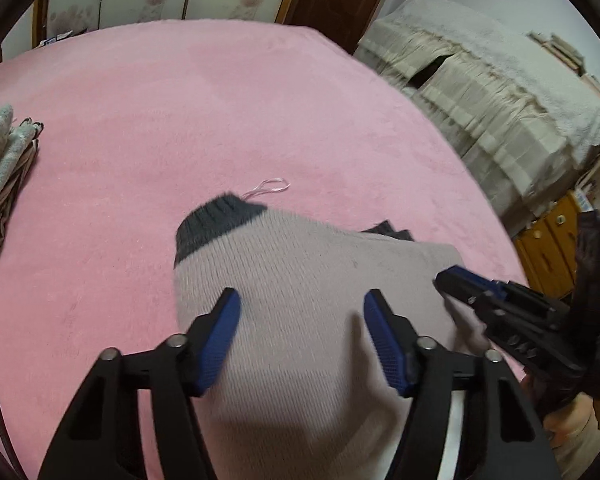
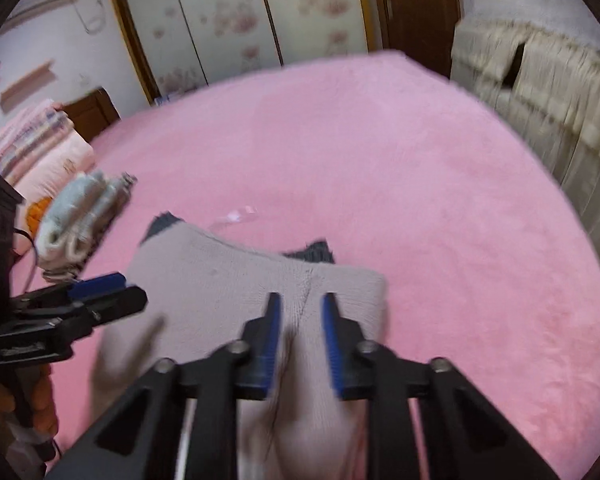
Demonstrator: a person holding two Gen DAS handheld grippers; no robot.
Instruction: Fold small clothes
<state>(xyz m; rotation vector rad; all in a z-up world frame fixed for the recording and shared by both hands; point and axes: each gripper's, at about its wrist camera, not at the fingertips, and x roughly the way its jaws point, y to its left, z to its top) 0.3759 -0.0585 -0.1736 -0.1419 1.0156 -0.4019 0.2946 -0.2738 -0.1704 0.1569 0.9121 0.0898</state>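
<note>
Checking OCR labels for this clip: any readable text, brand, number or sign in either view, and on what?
None readable in either view.
Knit garment: no tag or print visible.
Folded stack at the bed's left edge: patterns only, no lettering.
Wardrobe doors: flower decals, no words.
Left tool and right tool: no markings visible.
Items on the far shelf: too small and blurred to read.

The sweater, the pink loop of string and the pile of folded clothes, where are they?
sweater [image 1: 300, 280], left wrist view, on its pale knit body.
pink loop of string [image 1: 270, 187], left wrist view, on the loop itself.
pile of folded clothes [image 2: 80, 216], right wrist view, on the top pale piece.
</note>
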